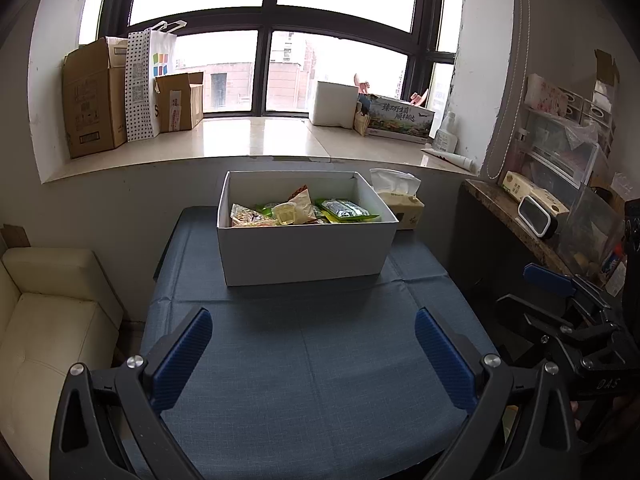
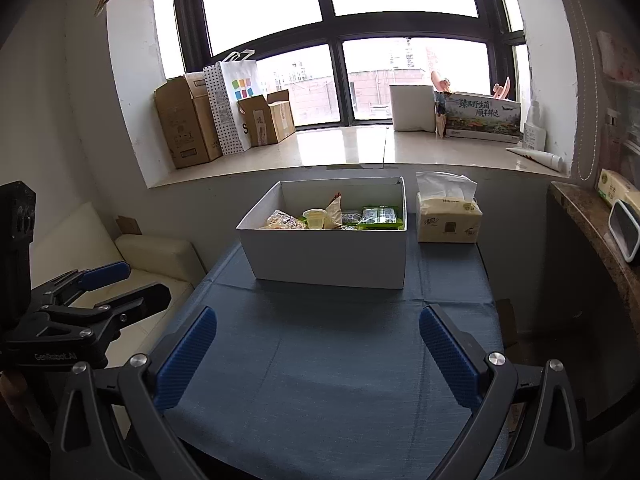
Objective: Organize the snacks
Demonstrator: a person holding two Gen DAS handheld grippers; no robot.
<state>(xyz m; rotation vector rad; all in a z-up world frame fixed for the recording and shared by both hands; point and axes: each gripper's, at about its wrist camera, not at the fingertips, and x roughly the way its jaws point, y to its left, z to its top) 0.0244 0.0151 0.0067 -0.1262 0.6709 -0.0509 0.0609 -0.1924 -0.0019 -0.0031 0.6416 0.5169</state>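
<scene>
Item: white box [image 1: 304, 248] of snacks [image 1: 298, 212], sitting at the far end of the blue-clothed desk [image 1: 304, 360], tissue pack [image 2: 448, 220] just beside it. We are holding left tongs [image 1: 314, 356] and right tongs [image 2: 318, 356] released, grasping nothing, well short of it. We are judging the packets light, crinkly, slippery; pinching a sealed edge suits. The box's long axis is running crosswise to us.

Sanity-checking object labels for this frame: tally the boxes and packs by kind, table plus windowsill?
White snack box on the table: 1
Tissue pack on the table: 1
Brown cardboard boxes on the sill: 2
Plain white box on the sill: 1
Printed carton on the sill: 1
Total: 6
</scene>
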